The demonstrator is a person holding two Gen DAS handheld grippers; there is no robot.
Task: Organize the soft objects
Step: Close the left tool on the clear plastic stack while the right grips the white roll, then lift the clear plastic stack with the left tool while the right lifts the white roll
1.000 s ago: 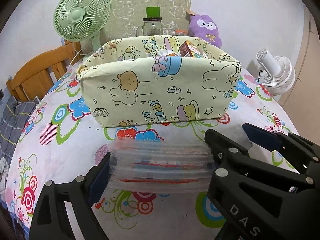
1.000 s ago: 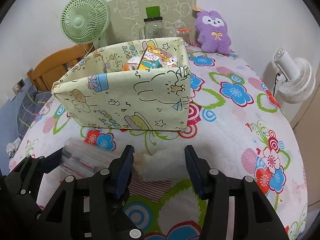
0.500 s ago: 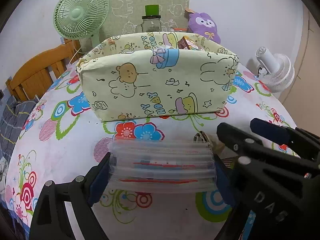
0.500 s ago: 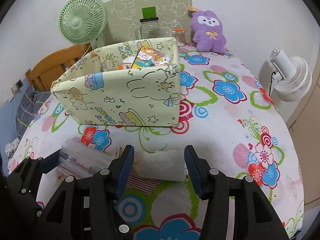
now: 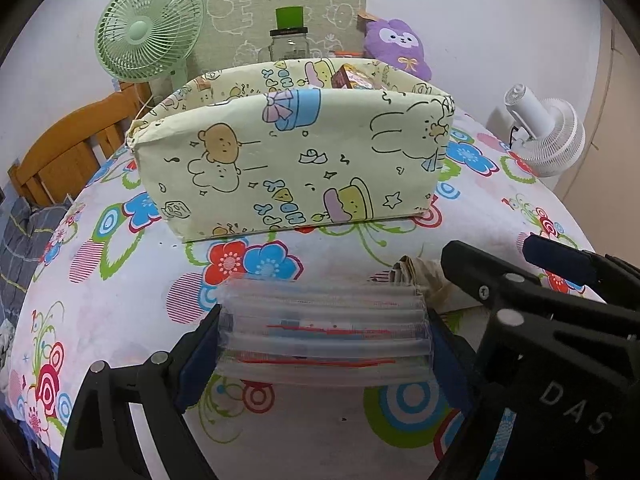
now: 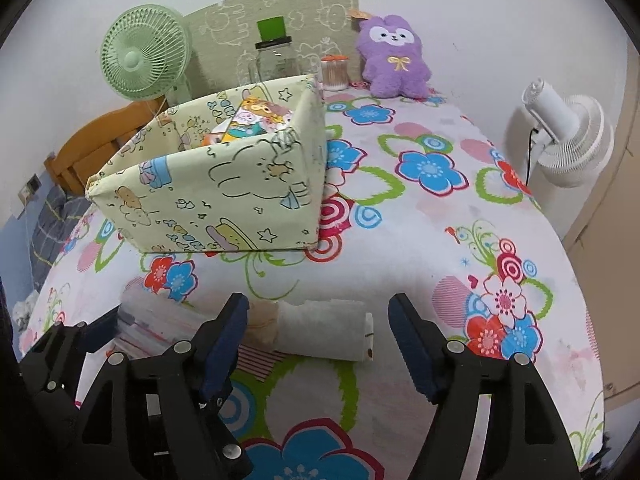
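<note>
The left gripper (image 5: 324, 336) was clamped on a stack of clear plastic pouches (image 5: 326, 332), its 2 blue pads pressing the stack's 2 ends, with the stack at or just above the flowered tablecloth (image 5: 120, 300); contact with the cloth could not be determined. The right gripper (image 6: 320, 332) stood released, its jaws spread wide around a rolled white towel (image 6: 324, 330) lying on the cloth, with neither pad clearly touching it. A beige cloth piece (image 6: 262, 322) lay against the roll's left end, beside the left pad. Beyond both grippers stood the cartoon-print fabric bin (image 5: 296, 160), open at the top and already holding 1 or more boxes. The step in hand appeared to be grasping. The next move would call for closing the right jaws on the towel, then carrying both loads over the bin's near wall.
</note>
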